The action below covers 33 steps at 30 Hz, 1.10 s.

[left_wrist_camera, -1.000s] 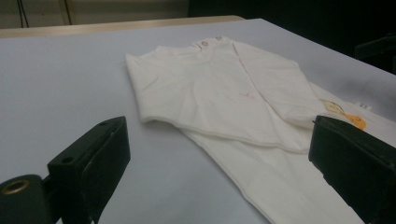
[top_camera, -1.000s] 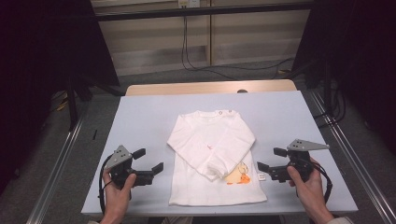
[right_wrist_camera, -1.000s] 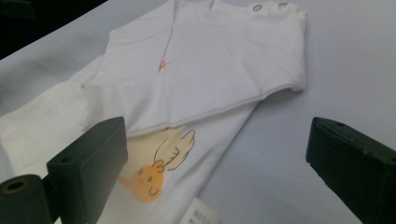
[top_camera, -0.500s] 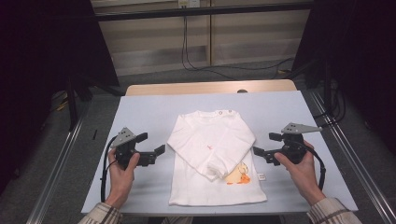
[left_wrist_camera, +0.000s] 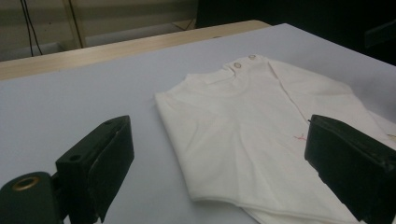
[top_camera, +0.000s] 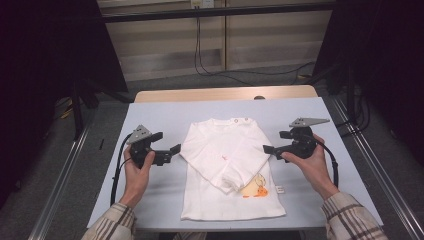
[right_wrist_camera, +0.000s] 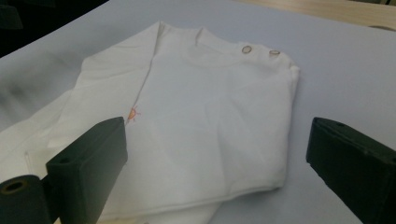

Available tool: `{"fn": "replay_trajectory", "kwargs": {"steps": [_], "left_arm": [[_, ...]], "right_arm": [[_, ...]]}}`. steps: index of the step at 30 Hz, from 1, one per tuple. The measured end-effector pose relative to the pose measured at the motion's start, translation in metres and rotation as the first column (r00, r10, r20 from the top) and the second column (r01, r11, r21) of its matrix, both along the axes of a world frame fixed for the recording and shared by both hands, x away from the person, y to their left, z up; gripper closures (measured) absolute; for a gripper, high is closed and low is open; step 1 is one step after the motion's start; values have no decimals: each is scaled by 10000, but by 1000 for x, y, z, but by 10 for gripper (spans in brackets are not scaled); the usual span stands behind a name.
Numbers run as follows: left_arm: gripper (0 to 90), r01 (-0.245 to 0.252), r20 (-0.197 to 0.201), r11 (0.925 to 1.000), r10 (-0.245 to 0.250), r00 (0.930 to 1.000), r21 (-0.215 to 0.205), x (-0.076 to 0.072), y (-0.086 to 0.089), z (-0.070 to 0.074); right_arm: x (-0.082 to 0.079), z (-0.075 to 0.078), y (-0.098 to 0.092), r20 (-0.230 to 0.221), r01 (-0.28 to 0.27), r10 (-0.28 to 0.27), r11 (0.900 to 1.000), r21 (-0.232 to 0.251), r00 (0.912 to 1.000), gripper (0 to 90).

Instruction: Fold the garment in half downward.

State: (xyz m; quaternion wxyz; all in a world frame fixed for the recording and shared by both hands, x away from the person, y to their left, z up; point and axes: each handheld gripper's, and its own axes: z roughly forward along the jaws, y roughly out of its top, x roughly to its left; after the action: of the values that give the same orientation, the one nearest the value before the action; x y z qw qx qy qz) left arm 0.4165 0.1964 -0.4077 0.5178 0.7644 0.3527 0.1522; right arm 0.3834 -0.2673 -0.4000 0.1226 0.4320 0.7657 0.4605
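We held the left claw (top_camera: 176, 148) with its jaws spread wide and gripping nothing, just beside the left edge of the white shirt (top_camera: 227, 170), close above the worktop (top_camera: 160, 115). In the left gripper view the jaws framed the garment's folded shoulder and side, one jaw over bare surface and the other over cloth. Our right claw (top_camera: 266, 149) was likewise released and empty, its tips at the shirt's right edge near the folded sleeve. In the right gripper view the two jaws stood far apart across the shirt's shoulder with its two small snaps (right_wrist_camera: 259, 50).

The shirt lay flat in the middle of the pale worktop, neckline away from us, both long sleeves folded inward across the chest, an orange print (top_camera: 255, 188) showing near the lower right hem. Our hands, in plaid sleeves (top_camera: 352, 217), reached in from the near edge, a cable (top_camera: 116, 172) trailing from the left claw.
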Motion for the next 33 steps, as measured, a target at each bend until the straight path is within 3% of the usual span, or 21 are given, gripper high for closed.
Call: {"fn": "replay_trajectory", "kwargs": {"steps": [3,5,13,15,17,22,25,27,30,33], "left_arm": [[60,189,-22,9996,-189,9998,-200,12,-5,-1],[45,18,-12,10000,-18,10000,-25,19,-9,1],[38,82,-343,10000,-80,9994,41,41,-20,3],[49,-26,-405,9997,36,9992,255,47,-22,2],[49,-77,-354,9992,91,9993,392,53,-24,0],[49,-163,-671,9990,191,9976,417,69,-27,-7],[52,-240,-732,9982,280,9969,552,77,-27,-10],[53,-370,-800,9986,399,9960,377,81,-28,-12],[62,-343,-776,9963,404,9962,787,88,-29,-14],[64,-426,-878,9979,468,9950,491,95,-30,-15]], "right_arm": [[12,2,1,-18,-40,40,10000,-71,10000,47],[20,2,2,-92,-93,92,9998,-180,9999,50],[51,-1,5,-317,-71,64,9998,-209,9995,132],[57,-2,4,-335,-80,74,9998,-181,9994,152],[64,-3,2,-423,81,-92,9997,-248,9991,144],[81,-4,1,-546,274,-292,9991,-335,9981,147],[89,-3,4,-528,115,-139,9989,-450,9985,187],[94,-1,6,-385,-4,-17,9985,-553,9993,197],[104,-1,11,-474,-11,-22,9976,-691,9989,207],[115,-4,16,-623,-85,23,9950,-995,9981,224]]}}
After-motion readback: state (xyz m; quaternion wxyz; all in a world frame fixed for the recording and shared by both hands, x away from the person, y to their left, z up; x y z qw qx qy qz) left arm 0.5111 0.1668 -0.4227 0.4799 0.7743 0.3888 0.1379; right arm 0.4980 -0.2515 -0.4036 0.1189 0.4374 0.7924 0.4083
